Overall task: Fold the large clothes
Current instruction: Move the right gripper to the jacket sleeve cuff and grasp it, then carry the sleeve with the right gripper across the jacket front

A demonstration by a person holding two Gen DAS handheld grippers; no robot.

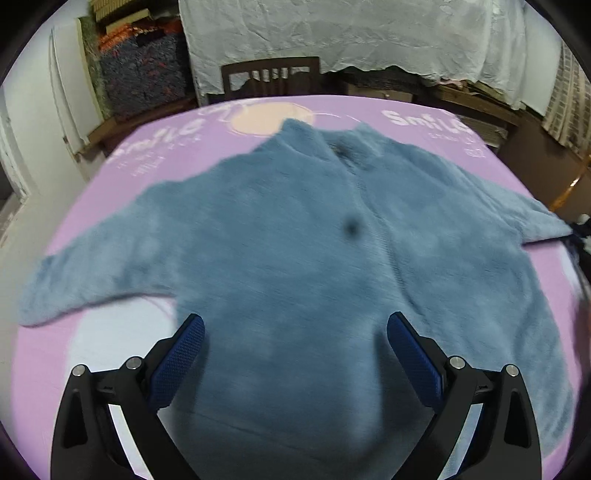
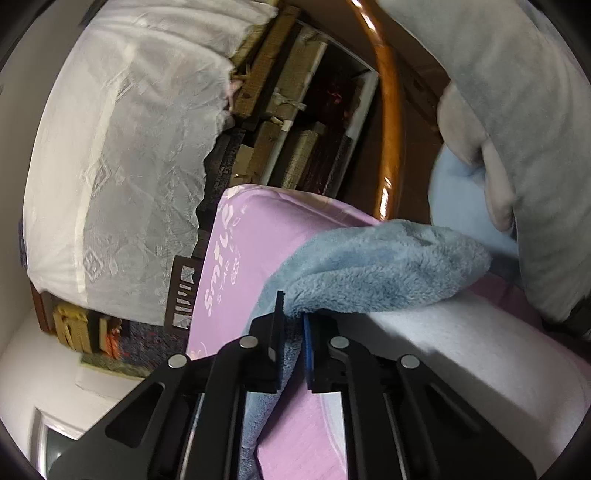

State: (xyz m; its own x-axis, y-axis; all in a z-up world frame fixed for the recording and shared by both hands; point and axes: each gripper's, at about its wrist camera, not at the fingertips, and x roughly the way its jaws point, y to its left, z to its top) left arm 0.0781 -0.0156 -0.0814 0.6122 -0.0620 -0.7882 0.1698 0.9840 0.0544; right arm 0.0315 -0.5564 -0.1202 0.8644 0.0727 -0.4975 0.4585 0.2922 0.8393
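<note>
A fluffy blue-grey button-up jacket (image 1: 295,236) lies spread flat, front up, on a pink table cover (image 1: 110,173), both sleeves stretched out to the sides. My left gripper (image 1: 295,336) is open, its blue pads (image 1: 184,354) held above the jacket's lower hem area, empty. My right gripper (image 2: 293,321) is shut on the jacket's right sleeve (image 2: 376,266) near its cuff, the view rolled sideways at the table's edge. The cuff end drapes past the fingers.
A dark wooden chair (image 1: 269,75) stands behind the table's far edge. White lace cloth (image 1: 351,33) covers shelving behind. A curved wooden rail (image 2: 388,110) and a person's grey top (image 2: 535,129) are close to the right gripper.
</note>
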